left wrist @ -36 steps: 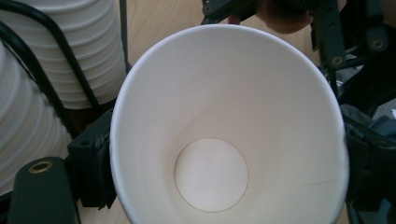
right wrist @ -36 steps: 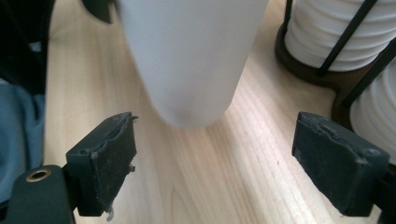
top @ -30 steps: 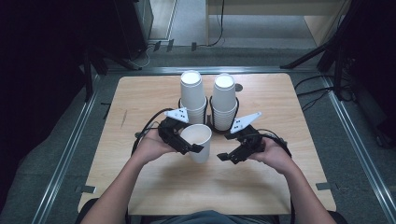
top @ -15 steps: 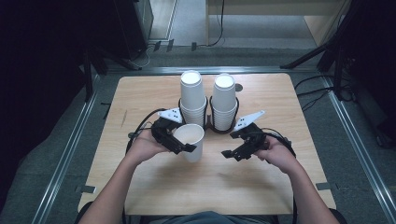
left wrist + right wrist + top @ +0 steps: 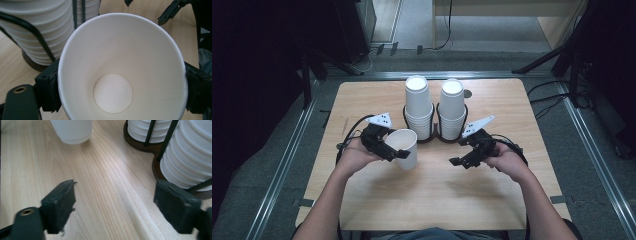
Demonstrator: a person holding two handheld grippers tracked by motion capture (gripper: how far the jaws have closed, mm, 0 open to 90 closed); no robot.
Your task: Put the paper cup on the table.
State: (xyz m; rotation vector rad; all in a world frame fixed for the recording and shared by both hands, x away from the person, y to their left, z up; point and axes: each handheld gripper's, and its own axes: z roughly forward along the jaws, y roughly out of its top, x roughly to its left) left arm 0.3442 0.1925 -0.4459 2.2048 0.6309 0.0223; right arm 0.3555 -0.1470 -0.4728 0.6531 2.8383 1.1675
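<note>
A white paper cup [image 5: 406,146], mouth up and empty, is clamped between the jaws of my left gripper [image 5: 398,150] left of the table's middle. In the left gripper view the cup [image 5: 120,62] sits between the two black pads [image 5: 50,92], which press on its wall. My right gripper [image 5: 460,162] hovers over bare wood to the right, apart from the cup. Its jaws have just been closing, and the pads [image 5: 60,205] still stand wide apart with nothing between them. The cup's base [image 5: 72,130] shows far ahead of it.
Two tall stacks of white paper cups [image 5: 418,107] [image 5: 452,110] stand in a dark wire holder [image 5: 434,137] at the table's middle back, close behind both grippers. The right stack [image 5: 197,157] lies just beside my right gripper's jaw. The wooden table [image 5: 437,200] has free room in front.
My left gripper has carried the cup to the left, away from the right gripper. The right gripper has stayed in place and its jaws have narrowed a little.
</note>
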